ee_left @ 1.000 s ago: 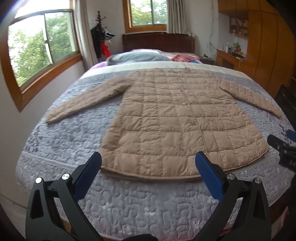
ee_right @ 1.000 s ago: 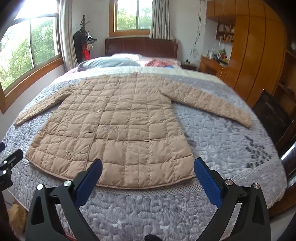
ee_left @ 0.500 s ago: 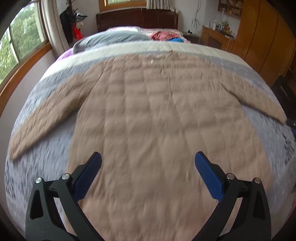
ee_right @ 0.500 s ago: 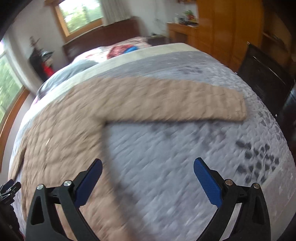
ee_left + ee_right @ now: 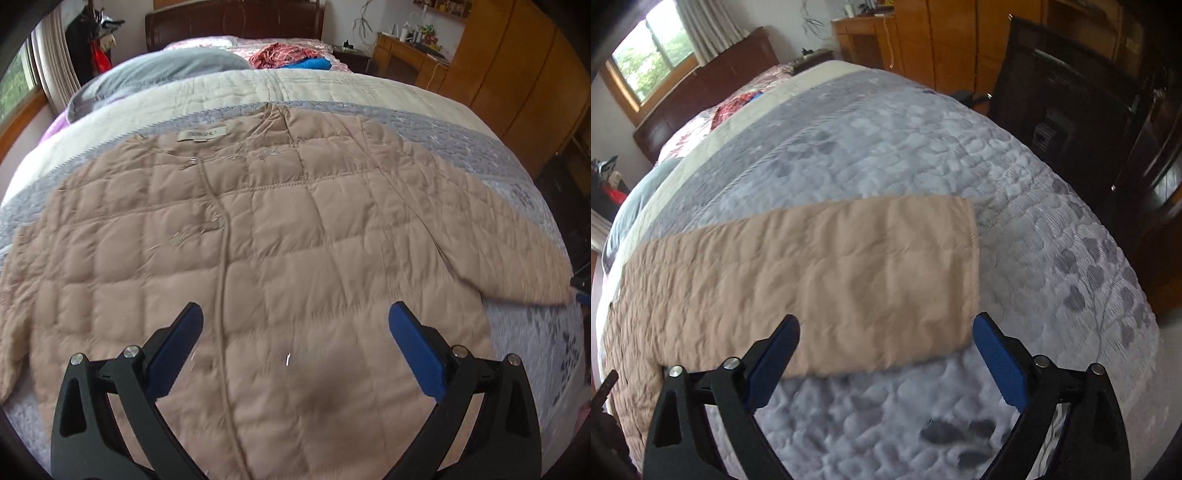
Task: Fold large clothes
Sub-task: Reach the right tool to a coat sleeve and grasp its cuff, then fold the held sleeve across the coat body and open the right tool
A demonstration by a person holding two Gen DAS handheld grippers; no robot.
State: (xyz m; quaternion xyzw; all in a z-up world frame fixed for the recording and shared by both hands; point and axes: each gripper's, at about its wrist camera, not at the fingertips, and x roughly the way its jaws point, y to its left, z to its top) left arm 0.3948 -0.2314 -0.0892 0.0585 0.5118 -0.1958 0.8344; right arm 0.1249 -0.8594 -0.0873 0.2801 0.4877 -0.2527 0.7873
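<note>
Quilted tan coat (image 5: 280, 236) spread flat on the grey bedspread (image 5: 923, 147), front up, sleeves out to the sides. Puffy, soft, probably light and a little slippery — likely to slump, not crease. Left gripper (image 5: 295, 328) above the chest, fingers spread wide, empty. Right gripper (image 5: 886, 336) over the sleeve cuff (image 5: 938, 273), likewise released — best pinched at that stitched cuff edge.

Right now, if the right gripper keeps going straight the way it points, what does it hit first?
Most likely the coat sleeve near its cuff: the open right gripper points down at it, lying flat on the bedspread. Depth is unclear.
</note>
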